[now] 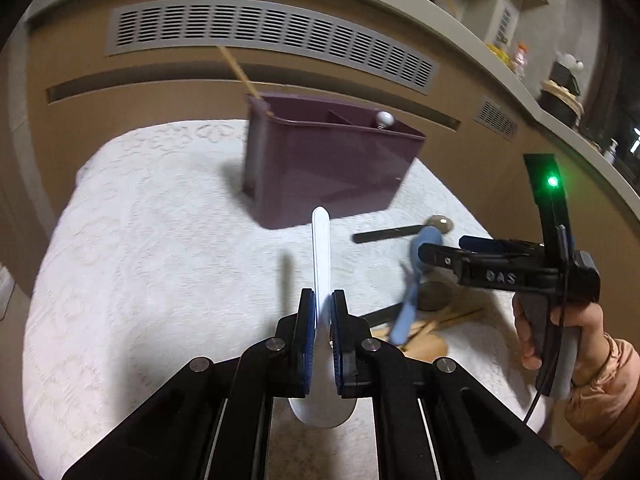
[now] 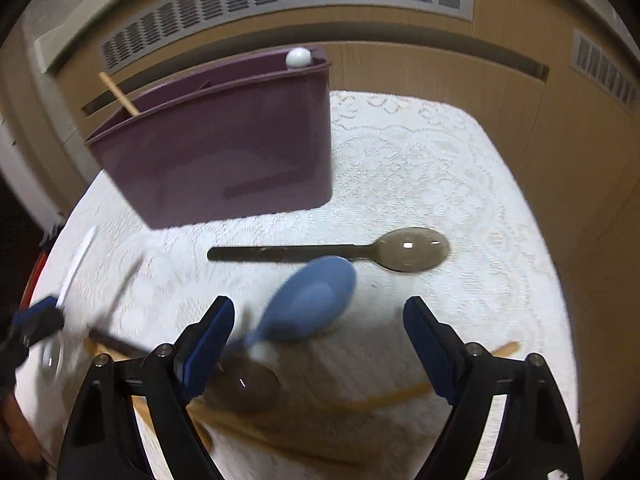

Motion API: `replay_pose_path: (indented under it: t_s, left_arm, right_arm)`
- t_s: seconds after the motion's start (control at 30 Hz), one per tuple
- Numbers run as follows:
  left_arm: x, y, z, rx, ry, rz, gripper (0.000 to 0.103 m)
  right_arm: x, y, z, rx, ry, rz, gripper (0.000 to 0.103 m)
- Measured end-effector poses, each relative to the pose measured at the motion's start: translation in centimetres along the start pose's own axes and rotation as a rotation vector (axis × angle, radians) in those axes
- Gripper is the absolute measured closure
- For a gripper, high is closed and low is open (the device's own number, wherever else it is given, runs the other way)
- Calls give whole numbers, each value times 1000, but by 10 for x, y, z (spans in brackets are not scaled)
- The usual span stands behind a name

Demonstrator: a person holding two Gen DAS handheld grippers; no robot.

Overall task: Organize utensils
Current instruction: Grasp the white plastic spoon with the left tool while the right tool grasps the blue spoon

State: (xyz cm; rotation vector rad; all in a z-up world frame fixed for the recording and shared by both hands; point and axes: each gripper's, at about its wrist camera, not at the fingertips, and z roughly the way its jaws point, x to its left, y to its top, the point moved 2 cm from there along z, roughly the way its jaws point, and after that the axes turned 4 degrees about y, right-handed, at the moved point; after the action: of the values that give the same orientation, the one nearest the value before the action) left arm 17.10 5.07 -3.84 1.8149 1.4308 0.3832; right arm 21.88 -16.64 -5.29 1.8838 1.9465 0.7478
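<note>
The left tongs (image 1: pixel 323 312) pinch a white spoon (image 1: pixel 320 248) at centre frame, handle aimed at the purple caddy (image 1: pixel 328 168) above. The right tongs (image 2: pixel 320 320) gape wide around a blurred blue spoon (image 2: pixel 308 300), gripping nothing. On the lace-covered worktop (image 2: pixel 440 168) lies 1 dark spoon (image 2: pixel 400 250), mid-frame. Risk: closing on the moving blue spoon could flick it onto the chopsticks (image 2: pixel 380 400) below.

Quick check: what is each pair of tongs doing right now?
Left tongs: closed on the white spoon.
Right tongs: open, holding nothing; blue spoon lies between the fingers.
</note>
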Motion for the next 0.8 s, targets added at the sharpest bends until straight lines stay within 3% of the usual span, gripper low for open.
replay_pose_path:
  t_s: [0.2, 0.23, 0.33, 0.5, 0.8]
  left_arm:
    - [14, -1, -7, -43, 1, -68, 95]
    - [15, -1, -8, -48, -4, -77, 95]
    - [19, -2, -7, -53, -23, -103, 95]
    - [18, -2, -6, -42, -51, -133, 95]
    - [2, 5, -8, -28, -89, -150, 95]
  right_arm:
    - [20, 2, 21, 29, -81, -53, 52]
    - [22, 3, 20, 14, -89, -61, 66]
    - [28, 5, 17, 8, -66, -92, 84]
    - [36, 5, 2, -29, -25, -136, 95]
    - [27, -5, -36, -79, 72, -160, 95]
